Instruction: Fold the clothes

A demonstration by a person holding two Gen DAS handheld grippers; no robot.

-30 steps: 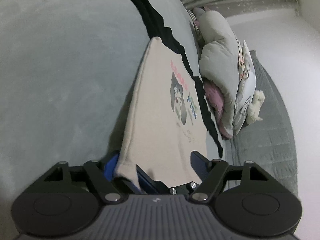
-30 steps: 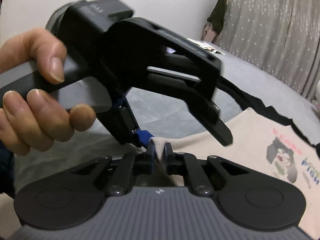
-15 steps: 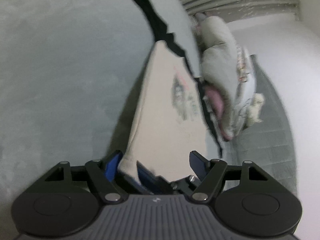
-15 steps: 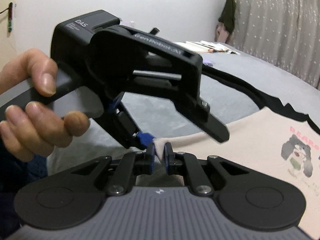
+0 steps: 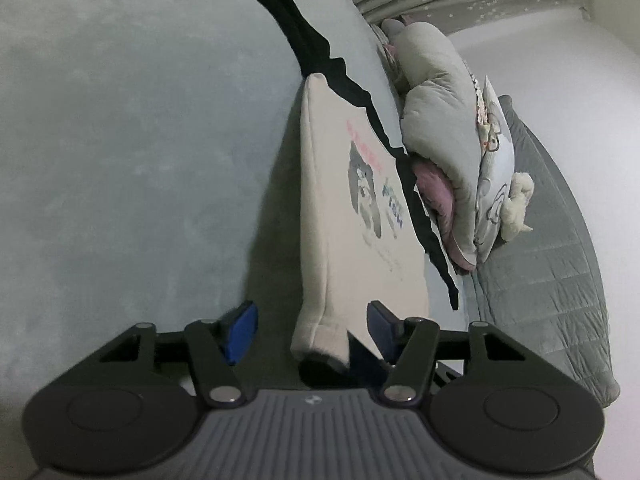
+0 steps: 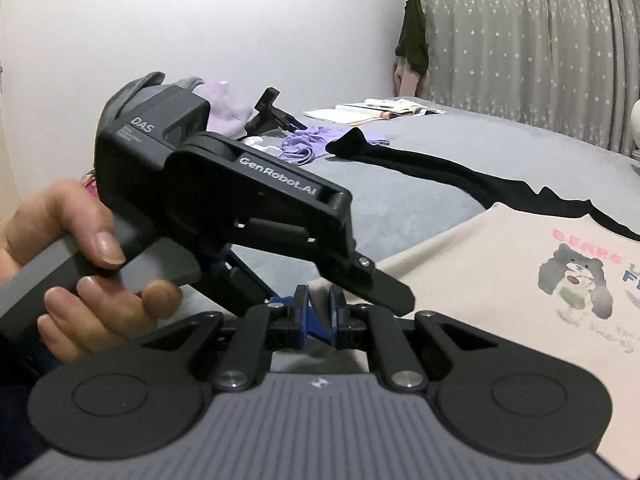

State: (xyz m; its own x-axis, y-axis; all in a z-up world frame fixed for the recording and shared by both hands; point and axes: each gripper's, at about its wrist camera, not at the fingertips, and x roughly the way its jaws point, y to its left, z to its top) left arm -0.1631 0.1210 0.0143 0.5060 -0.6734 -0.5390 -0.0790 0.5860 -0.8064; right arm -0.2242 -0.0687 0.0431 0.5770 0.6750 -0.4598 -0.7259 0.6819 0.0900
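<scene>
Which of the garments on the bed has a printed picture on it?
The beige shirt, gripped at its edge by the right gripper, has a cartoon bear. The black garment behind it and the purple clothes farther back are plain.

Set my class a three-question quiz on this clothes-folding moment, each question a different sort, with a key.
1. True or false: the left gripper is clamped on the beige T-shirt.
2. The right gripper is shut on: A) nothing B) the T-shirt's edge C) a towel.
3. Fill in: the T-shirt's print shows a cartoon ____.
Key: 1 false, its jaws stand apart; 2 B; 3 bear.
</scene>
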